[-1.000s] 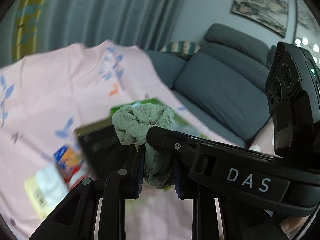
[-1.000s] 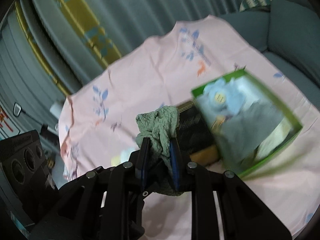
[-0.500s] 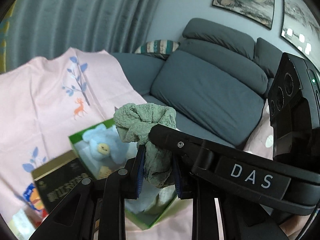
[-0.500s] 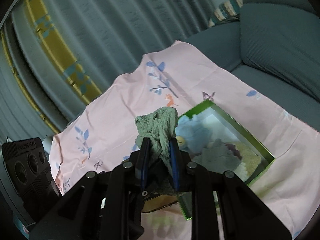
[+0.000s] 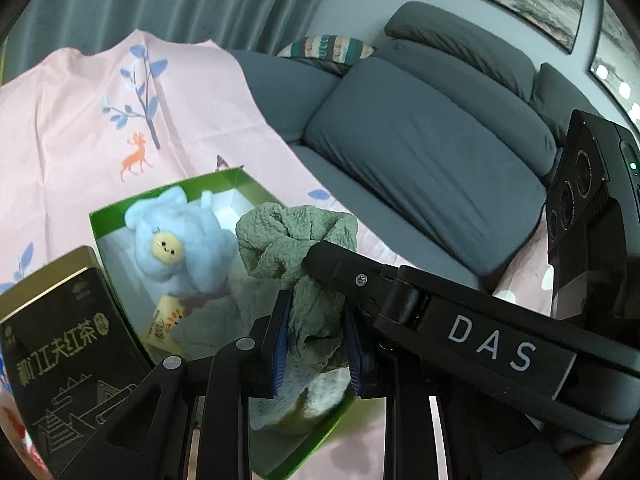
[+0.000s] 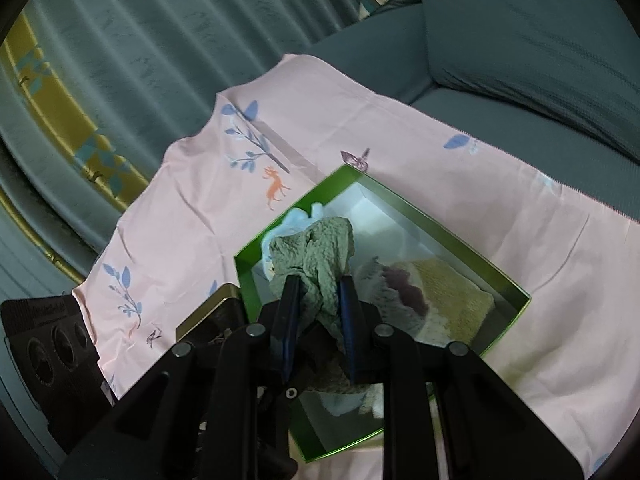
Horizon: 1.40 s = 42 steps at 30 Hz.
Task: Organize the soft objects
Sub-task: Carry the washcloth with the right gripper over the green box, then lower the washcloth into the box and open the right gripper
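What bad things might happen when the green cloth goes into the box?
The green cloth is pinched by both the left gripper and right gripper; if only one lets go, it may dangle outside. The green box already holds a blue plush and towels, so the cloth might spill over.

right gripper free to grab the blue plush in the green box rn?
Probably not. The right gripper is shut on the green cloth, which the left gripper also pinches. The blue plush lies uncovered in the green box, but the cloth must go first.
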Available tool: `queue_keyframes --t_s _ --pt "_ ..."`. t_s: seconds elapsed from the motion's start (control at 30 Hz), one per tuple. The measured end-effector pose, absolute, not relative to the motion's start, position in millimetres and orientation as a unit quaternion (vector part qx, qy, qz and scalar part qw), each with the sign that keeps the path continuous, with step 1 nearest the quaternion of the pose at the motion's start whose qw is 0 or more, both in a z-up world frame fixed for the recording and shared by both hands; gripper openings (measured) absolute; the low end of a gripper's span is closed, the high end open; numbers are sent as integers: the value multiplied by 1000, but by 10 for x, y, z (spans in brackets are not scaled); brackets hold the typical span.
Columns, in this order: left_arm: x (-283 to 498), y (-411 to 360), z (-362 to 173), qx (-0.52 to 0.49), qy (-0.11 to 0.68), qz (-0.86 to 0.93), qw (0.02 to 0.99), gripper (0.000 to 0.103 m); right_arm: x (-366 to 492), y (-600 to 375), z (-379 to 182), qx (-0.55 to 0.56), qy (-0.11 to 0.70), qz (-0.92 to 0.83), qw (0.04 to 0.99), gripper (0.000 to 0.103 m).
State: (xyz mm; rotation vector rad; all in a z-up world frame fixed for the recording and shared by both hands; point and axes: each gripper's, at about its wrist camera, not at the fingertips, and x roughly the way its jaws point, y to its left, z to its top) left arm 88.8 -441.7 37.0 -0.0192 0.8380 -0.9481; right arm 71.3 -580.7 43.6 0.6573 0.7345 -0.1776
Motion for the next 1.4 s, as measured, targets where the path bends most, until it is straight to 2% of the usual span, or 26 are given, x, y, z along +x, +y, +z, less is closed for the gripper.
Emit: queue_keyframes --t_s 0.53,0.67,0.77,0.8,0.83,0.87,0.9,0.93,1.07,1.17,1.23,1.27,1.33,1.4 --pt "954 -4423 222 -1 424 -418 803 25 798 -5848 251 296 375 -121 870 24" --pt "957 -4392 233 5 432 -418 799 25 763 -5859 288 298 365 -126 873 36" --pt "913 -4346 281 20 425 -416 804 25 720 -5844 364 291 356 -127 879 41" --pt "905 -4331 295 23 423 -414 806 26 707 -5836 390 288 352 -128 881 47" --pt "891 -4303 323 26 421 -412 808 35 686 -5827 422 285 346 -128 884 51" --pt "886 -4285 341 26 420 -413 808 42 659 -5814 467 283 338 -130 888 60" --pt "874 -4252 375 23 418 -414 808 57 637 -5805 501 282 332 -130 891 67" --pt "866 -4228 403 22 415 -415 809 65 627 -5788 524 280 328 -130 893 69" --pt "803 -4119 544 17 400 -416 817 69 556 -5719 653 268 309 -124 904 83" --pt "761 -4008 650 13 394 -414 820 69 478 -5684 755 262 291 -126 911 83" --pt "743 -3920 709 6 390 -409 825 70 423 -5665 810 260 282 -127 915 87" --pt "730 -3847 747 0 387 -404 829 72 397 -5658 831 260 277 -126 916 91" --pt "711 -3716 799 -9 382 -400 833 79 320 -5624 899 257 268 -125 920 91" --pt "704 -3592 848 -14 377 -392 839 79 265 -5590 959 253 261 -124 923 92"
